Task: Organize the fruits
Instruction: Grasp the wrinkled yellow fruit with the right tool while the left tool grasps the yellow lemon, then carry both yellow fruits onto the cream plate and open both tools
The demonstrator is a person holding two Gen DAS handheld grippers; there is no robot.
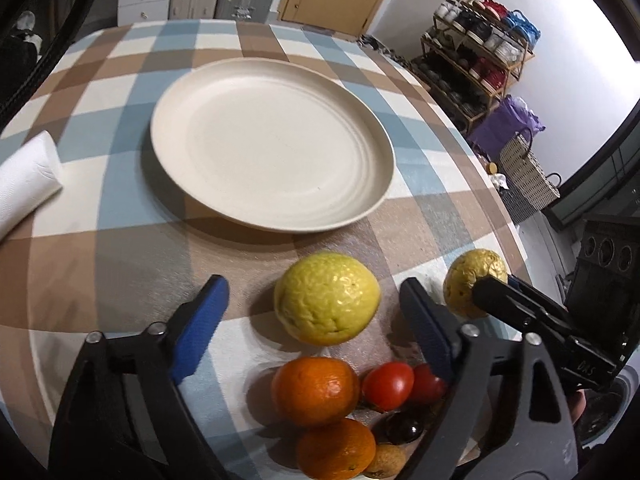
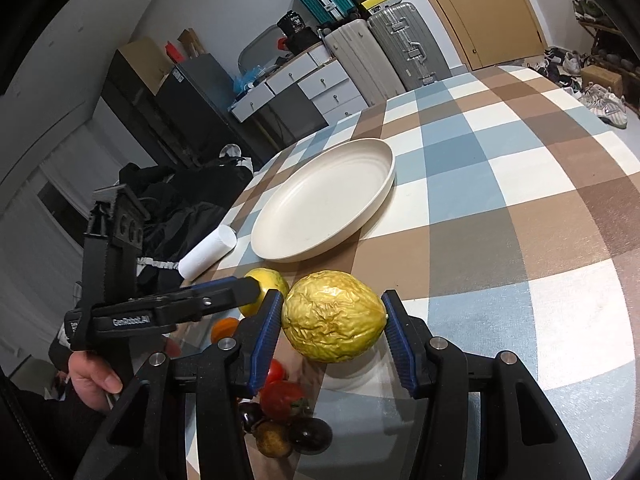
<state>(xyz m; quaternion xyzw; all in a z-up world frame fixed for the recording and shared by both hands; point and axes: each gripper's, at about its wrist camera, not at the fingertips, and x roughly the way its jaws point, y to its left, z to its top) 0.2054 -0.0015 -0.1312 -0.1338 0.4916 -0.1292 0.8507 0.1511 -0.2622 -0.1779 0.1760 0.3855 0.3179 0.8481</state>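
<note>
A cream plate (image 1: pixel 272 144) lies empty on the checked tablecloth; it also shows in the right wrist view (image 2: pixel 324 204). My left gripper (image 1: pixel 316 308) is open, its blue pads on either side of a yellow-green citrus (image 1: pixel 327 298) without touching it. My right gripper (image 2: pixel 331 324) is shut on a wrinkled golden passion fruit (image 2: pixel 334 316), which also shows in the left wrist view (image 1: pixel 470 284). Two oranges (image 1: pixel 316 390), two cherry tomatoes (image 1: pixel 388 384) and small dark fruits (image 1: pixel 404 428) lie in a cluster near me.
A roll of white paper (image 1: pixel 28 176) lies at the table's left edge. The table's right edge (image 1: pixel 500 200) drops to a shoe rack and bags. Suitcases, drawers and a door stand beyond the far side.
</note>
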